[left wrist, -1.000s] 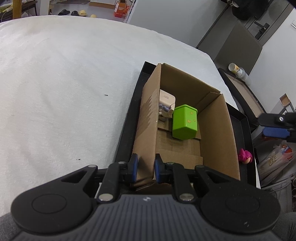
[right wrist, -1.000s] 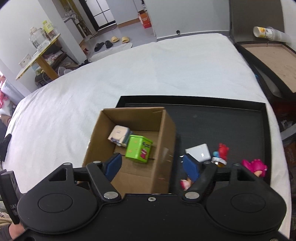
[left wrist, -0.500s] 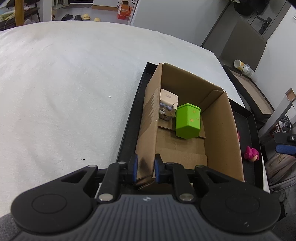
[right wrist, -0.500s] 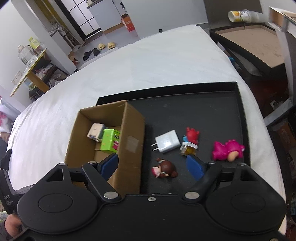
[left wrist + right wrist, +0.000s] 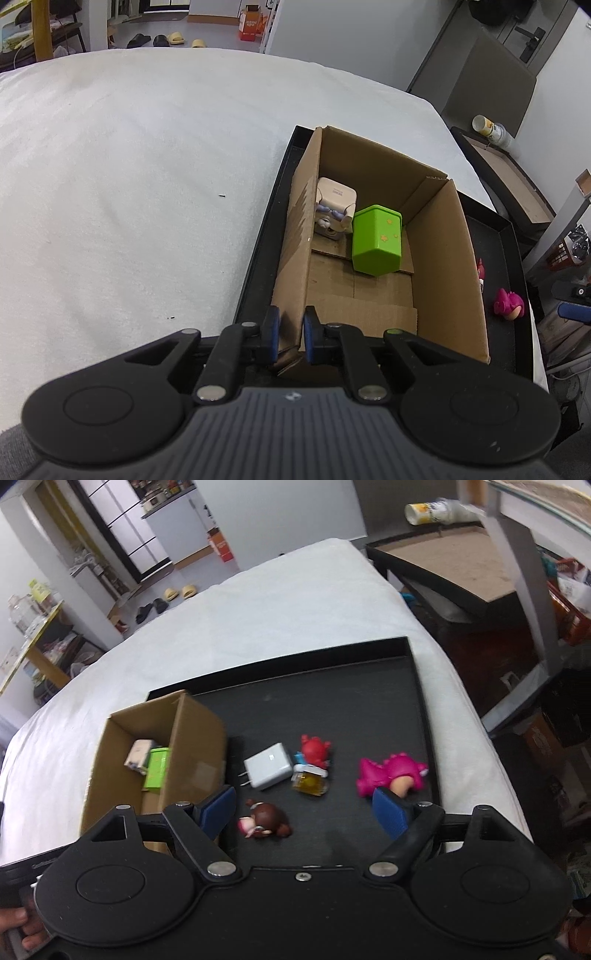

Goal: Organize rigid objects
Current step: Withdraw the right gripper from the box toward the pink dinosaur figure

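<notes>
With a green tin (image 5: 376,240) and white block (image 5: 334,206) already placed in the cardboard box (image 5: 443,236), whose near-left corner is clamped by the left gripper (image 5: 290,334), five items are left on the black tray (image 5: 369,686) beneath the wide-open, empty right gripper (image 5: 306,812).

One cardboard box (image 5: 155,760) stands on one black tray (image 5: 332,686). Inside the box are two things: one green tin (image 5: 376,240) and one small white figure (image 5: 334,208). Loose on the tray are five things: one white charger (image 5: 267,766), one red toy (image 5: 314,749), one small yellow jar (image 5: 310,782), one pink dinosaur toy (image 5: 391,771) and one brown-haired doll (image 5: 264,819). That makes seven small items in all. Two grippers are in view, the left gripper (image 5: 290,334) and the right gripper (image 5: 306,812). One white cloth (image 5: 129,166) covers the table.
</notes>
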